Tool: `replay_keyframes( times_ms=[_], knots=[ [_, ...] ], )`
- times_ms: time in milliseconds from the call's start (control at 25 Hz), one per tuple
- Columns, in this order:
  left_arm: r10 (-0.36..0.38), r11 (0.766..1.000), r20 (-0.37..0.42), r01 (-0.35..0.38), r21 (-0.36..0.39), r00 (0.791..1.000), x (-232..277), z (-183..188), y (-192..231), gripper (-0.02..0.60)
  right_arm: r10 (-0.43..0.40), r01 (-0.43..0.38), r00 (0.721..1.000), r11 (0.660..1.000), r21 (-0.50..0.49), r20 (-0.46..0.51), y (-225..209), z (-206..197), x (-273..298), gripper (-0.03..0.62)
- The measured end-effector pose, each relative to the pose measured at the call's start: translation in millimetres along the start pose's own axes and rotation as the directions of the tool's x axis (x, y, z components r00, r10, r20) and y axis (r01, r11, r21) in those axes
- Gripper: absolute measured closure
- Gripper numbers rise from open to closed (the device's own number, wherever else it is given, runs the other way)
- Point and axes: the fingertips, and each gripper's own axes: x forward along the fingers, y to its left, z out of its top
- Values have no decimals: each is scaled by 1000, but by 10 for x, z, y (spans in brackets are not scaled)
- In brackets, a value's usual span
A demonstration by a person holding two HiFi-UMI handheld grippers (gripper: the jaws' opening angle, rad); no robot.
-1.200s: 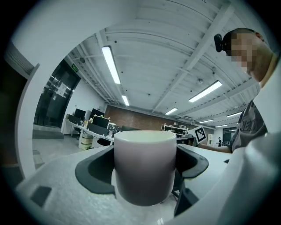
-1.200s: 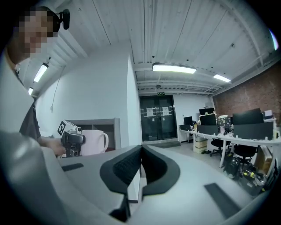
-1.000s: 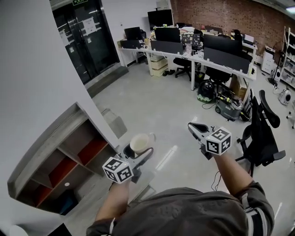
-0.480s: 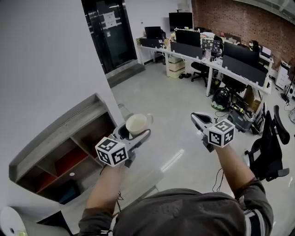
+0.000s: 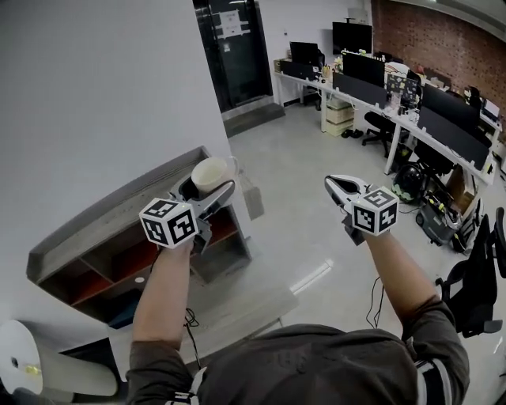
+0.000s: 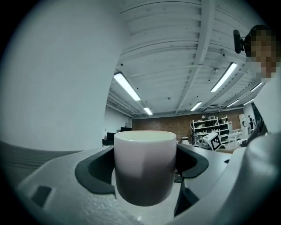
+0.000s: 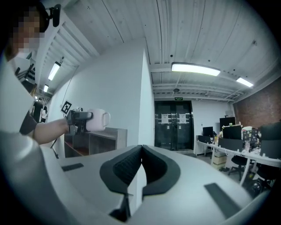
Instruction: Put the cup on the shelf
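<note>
Office, grey shelf (image 5: 103,217): white cup (image 5: 209,173) gripped at its top edge by fingers of left gripper (image 5: 208,190); right gripper (image 5: 335,183) fingers clenched, empty; door notices (image 5: 231,21) illegible

Premises: open-plan office. Evidence: long white bench rows (image 5: 411,119) carrying dark monitors (image 5: 364,70), black swivel chairs (image 5: 478,285) alongside, glazed double doors (image 5: 237,47) with posted notices, exposed brick wall (image 5: 451,39), polished grey floor (image 5: 300,190), strip lights (image 7: 195,69) on a ribbed white ceiling.
</note>
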Motion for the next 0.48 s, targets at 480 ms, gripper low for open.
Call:
replay_keyframes(
  times_ms=[480],
  knots=[
    [157, 987, -78, -155, 35, 985, -64, 124, 1024, 167, 80, -80, 997, 997, -23, -2, 299, 141, 893, 602]
  ],
)
